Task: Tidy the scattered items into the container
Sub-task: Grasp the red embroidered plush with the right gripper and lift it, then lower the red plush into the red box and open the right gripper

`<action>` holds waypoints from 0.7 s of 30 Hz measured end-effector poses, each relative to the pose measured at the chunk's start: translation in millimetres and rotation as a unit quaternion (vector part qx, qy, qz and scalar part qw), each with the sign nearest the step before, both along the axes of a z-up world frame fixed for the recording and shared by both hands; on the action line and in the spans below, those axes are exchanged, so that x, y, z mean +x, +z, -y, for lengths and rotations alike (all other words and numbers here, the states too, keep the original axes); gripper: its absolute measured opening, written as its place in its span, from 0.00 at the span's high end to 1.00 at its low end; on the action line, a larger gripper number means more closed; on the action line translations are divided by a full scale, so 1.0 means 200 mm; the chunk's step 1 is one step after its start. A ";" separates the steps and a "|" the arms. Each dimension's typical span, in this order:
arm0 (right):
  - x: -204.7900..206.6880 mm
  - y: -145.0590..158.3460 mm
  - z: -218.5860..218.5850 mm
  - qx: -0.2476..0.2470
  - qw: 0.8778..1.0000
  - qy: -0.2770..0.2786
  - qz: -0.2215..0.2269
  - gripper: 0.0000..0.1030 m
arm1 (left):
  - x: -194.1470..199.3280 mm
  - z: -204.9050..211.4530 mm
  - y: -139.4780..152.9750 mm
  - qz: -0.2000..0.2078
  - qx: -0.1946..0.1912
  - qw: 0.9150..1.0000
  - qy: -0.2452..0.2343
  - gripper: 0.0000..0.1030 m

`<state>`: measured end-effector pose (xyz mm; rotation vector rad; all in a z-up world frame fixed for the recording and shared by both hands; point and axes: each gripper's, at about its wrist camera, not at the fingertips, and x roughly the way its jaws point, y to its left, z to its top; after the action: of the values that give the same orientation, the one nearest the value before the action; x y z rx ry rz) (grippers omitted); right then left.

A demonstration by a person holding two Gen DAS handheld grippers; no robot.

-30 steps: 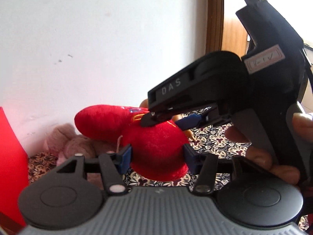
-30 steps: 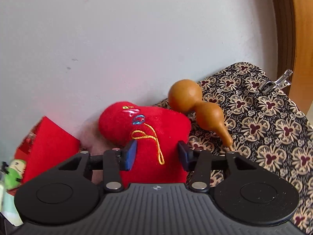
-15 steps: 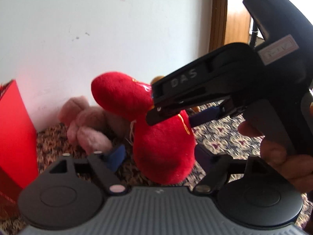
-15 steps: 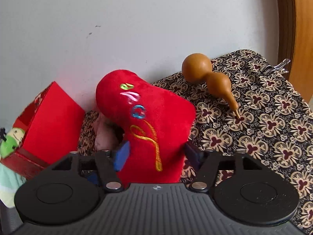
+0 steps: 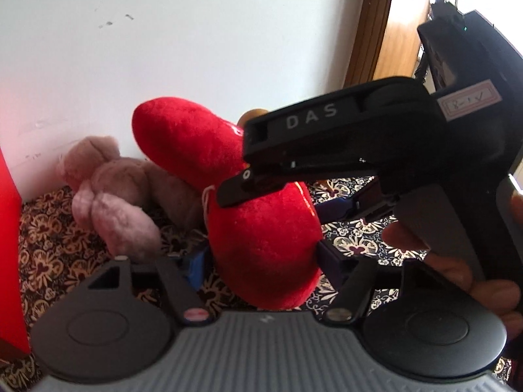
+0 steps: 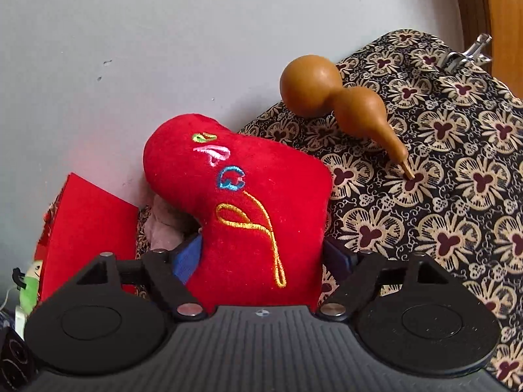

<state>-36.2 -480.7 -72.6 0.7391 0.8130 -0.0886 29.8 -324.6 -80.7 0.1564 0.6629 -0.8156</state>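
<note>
A red plush toy (image 6: 248, 215) with coloured embroidery is held off the patterned cloth by both grippers. My right gripper (image 6: 261, 258) is shut on its lower end, blue pads pressed into both sides. My left gripper (image 5: 261, 258) is shut on the same plush (image 5: 261, 228) from the other side. The right gripper's black body (image 5: 376, 137) crosses the left wrist view just above the plush. The red container (image 6: 88, 225) stands at the left against the wall and shows as a red edge in the left wrist view (image 5: 8, 261).
A pink-brown plush animal (image 5: 114, 202) lies on the cloth by the wall, behind the red plush. A brown gourd (image 6: 340, 104) lies on the floral cloth (image 6: 441, 196) at the right. A small green figure (image 6: 29, 284) sits left of the container. A metal clip (image 6: 467, 55) is at the cloth's far corner.
The red plush has been lifted and carried left, away from the gourd and closer to the red container. Both grippers stayed shut on it.
</note>
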 end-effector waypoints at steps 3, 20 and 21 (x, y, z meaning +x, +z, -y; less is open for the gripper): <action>-0.02 0.03 -0.04 -0.019 1.000 0.001 0.006 0.29 | -0.04 0.01 0.04 0.012 -0.001 1.000 0.003 0.39; -0.09 0.68 -0.55 -0.124 0.967 0.103 0.196 0.32 | -0.12 -0.52 0.60 0.150 -0.060 0.976 0.149 0.38; -0.03 0.69 -0.58 -0.125 0.965 0.116 0.201 0.32 | -0.10 -0.57 0.61 0.149 -0.060 0.973 0.163 0.38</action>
<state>-42.9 -364.4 64.5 0.3989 0.4812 0.1639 10.2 -210.1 41.9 0.0551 0.3422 -0.4986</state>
